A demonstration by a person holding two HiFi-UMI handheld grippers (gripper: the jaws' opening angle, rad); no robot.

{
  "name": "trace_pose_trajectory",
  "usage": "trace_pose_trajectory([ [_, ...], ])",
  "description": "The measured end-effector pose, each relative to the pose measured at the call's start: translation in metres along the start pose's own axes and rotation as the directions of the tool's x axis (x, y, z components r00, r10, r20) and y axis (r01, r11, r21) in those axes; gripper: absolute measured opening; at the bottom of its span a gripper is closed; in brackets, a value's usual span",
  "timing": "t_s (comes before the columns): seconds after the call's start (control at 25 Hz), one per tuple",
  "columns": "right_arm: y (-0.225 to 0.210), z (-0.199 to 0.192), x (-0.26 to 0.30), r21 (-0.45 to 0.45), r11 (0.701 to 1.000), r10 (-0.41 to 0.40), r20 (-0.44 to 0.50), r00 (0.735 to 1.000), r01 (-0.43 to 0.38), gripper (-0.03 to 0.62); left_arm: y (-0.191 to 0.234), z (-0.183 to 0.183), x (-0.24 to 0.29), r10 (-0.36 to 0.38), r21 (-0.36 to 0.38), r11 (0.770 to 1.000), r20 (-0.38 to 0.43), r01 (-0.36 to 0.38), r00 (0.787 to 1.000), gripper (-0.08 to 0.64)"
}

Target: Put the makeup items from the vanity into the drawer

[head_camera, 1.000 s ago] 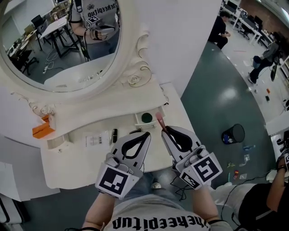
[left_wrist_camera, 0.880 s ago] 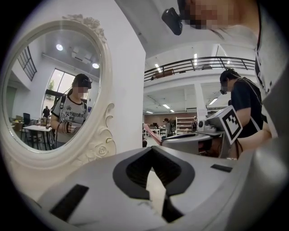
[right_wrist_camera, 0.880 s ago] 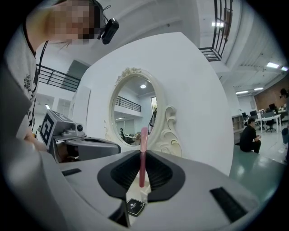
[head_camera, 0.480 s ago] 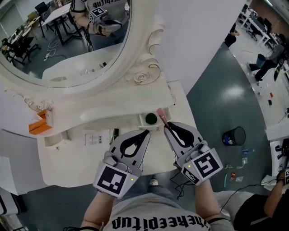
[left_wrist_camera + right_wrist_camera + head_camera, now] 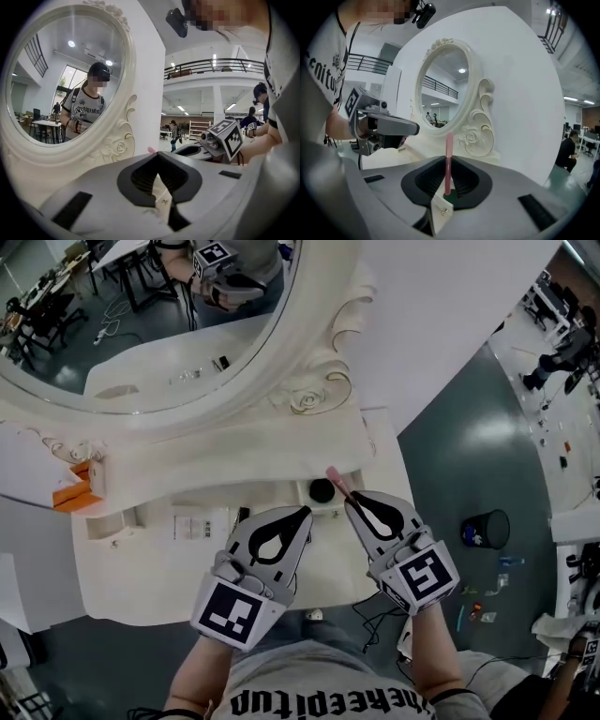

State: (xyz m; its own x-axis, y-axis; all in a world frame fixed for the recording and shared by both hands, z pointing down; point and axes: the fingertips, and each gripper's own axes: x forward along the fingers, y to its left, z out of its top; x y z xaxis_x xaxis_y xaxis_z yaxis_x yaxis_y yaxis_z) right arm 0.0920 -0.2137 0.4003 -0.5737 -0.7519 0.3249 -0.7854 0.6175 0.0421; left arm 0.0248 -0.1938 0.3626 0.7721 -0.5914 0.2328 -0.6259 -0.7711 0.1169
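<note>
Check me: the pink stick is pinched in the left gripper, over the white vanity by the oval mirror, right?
Not quite. The pink stick is pinched in the right gripper, not the left gripper; the right gripper view shows it between those jaws. The rest holds: over the white vanity by the oval mirror.

mirror behind vanity top, round pot in drawer, orange box at left

Grey left gripper, grey right gripper, black-and-white marker cubes, white lettered T-shirt
</note>
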Motion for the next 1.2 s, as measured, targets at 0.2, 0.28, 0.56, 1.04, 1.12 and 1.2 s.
trace_pose_trajectory([
  [0.2,-0.003,-0.021,0.014,-0.041,0.998,0.036,-0.073,0.997,-0.039,0.057,0.010,-0.006,0.004,0.016,-0.021,1.000,-0.011,-0.016,1.000,0.041],
  [0.28,-0.002,-0.030,0.019,-0.042,0.998,0.048,-0.114,0.992,-0.053,0.057,0.014,-0.009,0.005,0.022,-0.029,0.999,-0.013,-0.023,1.000,0.041],
  [0.56,-0.006,-0.054,0.032,-0.086,0.992,0.073,-0.189,0.979,-0.091,0.057,0.025,-0.017,0.010,0.040,-0.054,0.998,-0.023,-0.041,0.999,0.041],
  [1.04,-0.007,-0.084,0.050,-0.211,0.959,0.120,-0.303,0.945,-0.189,0.058,0.038,-0.029,0.016,0.061,-0.094,0.994,-0.036,-0.065,0.997,0.041],
  [1.12,-0.007,-0.087,0.052,-0.220,0.955,0.123,-0.315,0.941,-0.198,0.058,0.040,-0.030,0.017,0.064,-0.095,0.993,-0.038,-0.067,0.997,0.041],
  [1.2,-0.006,-0.089,0.054,-0.226,0.953,0.124,-0.324,0.938,-0.204,0.058,0.041,-0.031,0.018,0.065,-0.097,0.993,-0.039,-0.068,0.997,0.041],
])
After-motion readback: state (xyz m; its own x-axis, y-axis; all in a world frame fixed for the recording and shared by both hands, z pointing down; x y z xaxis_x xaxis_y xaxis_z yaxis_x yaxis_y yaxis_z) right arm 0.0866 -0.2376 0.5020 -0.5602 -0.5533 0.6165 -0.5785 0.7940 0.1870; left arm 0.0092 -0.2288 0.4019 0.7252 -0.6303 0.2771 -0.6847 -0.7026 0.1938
